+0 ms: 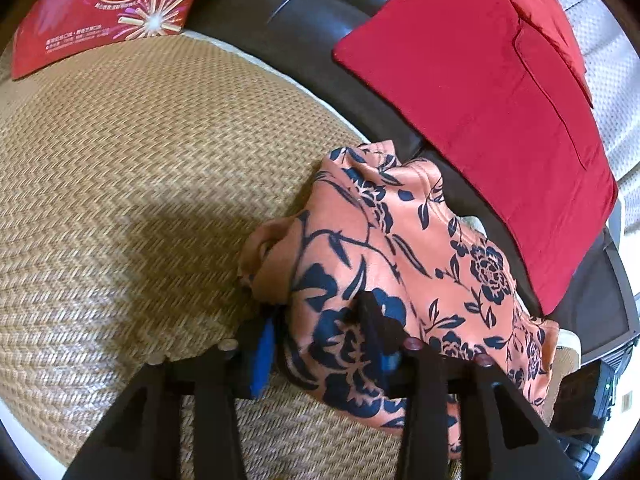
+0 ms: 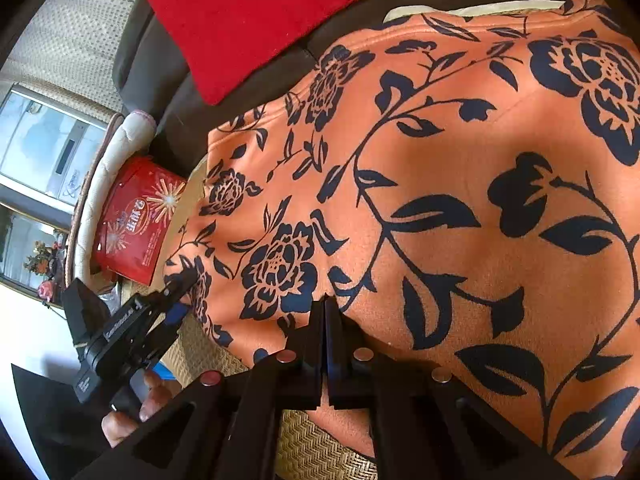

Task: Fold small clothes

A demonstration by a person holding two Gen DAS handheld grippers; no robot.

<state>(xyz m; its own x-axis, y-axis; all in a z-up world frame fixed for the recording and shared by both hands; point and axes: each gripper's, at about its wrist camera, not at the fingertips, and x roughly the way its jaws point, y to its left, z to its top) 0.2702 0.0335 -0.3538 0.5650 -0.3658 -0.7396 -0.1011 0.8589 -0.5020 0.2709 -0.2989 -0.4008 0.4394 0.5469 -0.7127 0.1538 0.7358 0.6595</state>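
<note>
1. Looking along the left gripper (image 1: 316,312) in the left wrist view: jaws apart, astride the near left edge of the cloth (image 1: 400,248).
2. Blue pad (image 1: 262,356) of one finger just beside the bunched hem; other finger dug into the fabric on top. Fold of cloth between the two; cannot tell whether squeezed or only straddled.
3. Orange cloth with dark blue flowers, rumpled, lying partly on the woven mat (image 1: 140,200) and partly over the dark sofa (image 1: 260,12).
4. Red cushion (image 1: 480,120) flat on the sofa beyond the cloth, close to it; contact between them not clear.
5. Red egg-roll pack (image 1: 108,12) at the far left of the mat, well apart from the cloth.
6. Turning to the right wrist view: right gripper (image 2: 325,304) with jaws pressed together, tips at the near edge of the cloth (image 2: 460,200). Cannot tell whether any fabric is nipped between them.
7. Cloth spread wide across most of this view, over the mat (image 2: 320,448), with gentle ridges.
8. Left gripper (image 2: 180,292) at the cloth's left corner, one finger above the hem, blue pad below, held by a hand (image 2: 136,408).
9. Cushion (image 2: 260,20) at the top, beyond the cloth; pack (image 2: 136,224) at the left, behind the left gripper.
</note>
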